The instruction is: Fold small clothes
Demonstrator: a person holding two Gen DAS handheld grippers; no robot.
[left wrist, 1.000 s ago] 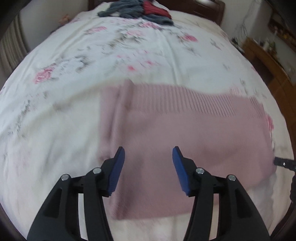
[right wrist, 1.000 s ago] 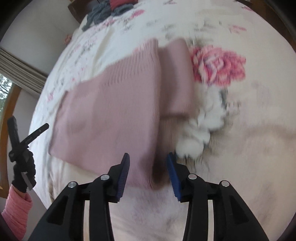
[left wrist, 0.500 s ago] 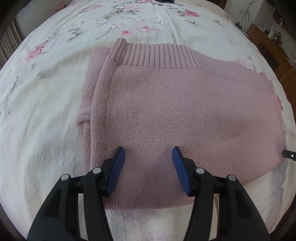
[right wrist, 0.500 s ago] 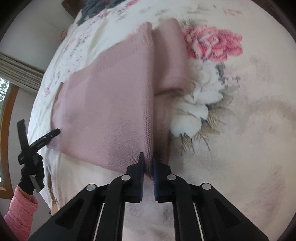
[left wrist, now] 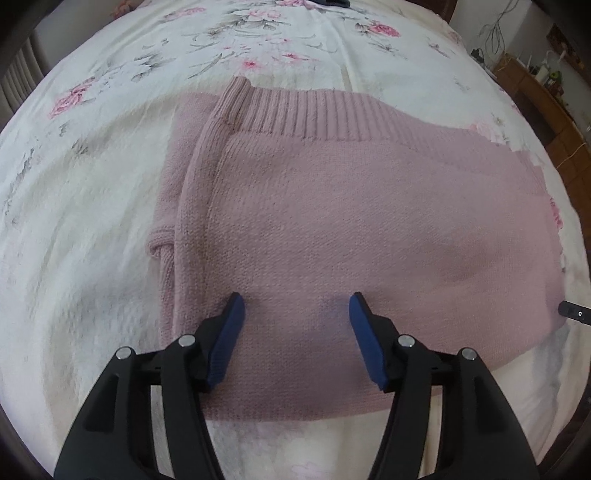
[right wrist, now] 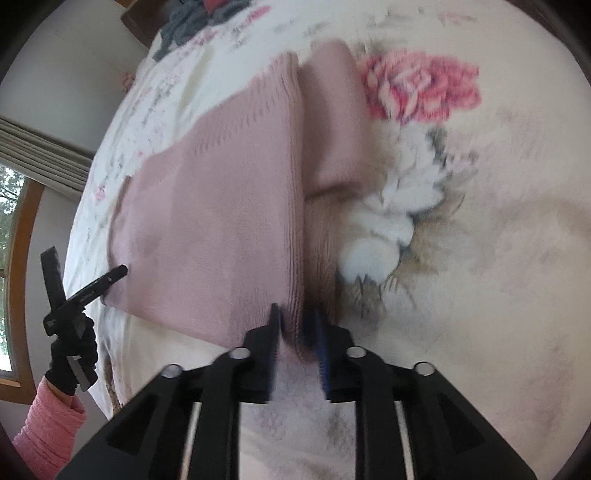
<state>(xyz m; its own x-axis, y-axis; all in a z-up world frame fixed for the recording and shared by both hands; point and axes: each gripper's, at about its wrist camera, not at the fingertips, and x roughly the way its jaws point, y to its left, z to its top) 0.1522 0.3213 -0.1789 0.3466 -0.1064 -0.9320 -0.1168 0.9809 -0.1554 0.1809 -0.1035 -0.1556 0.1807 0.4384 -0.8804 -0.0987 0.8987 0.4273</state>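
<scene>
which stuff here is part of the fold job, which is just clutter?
In the job:
pink sweater
left gripper, open over the sweater
right gripper, shut on the sweater's edge

Lying about:
pile of clothes far up the bed
bedsheet
wooden cabinet

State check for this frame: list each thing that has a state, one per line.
pink knit sweater: partly folded, flat on the bed, one corner pinched.
left gripper: open, over the sweater's near edge.
right gripper: shut on the sweater's corner.
pile of clothes: unfolded heap at the far end of the bed.
</scene>
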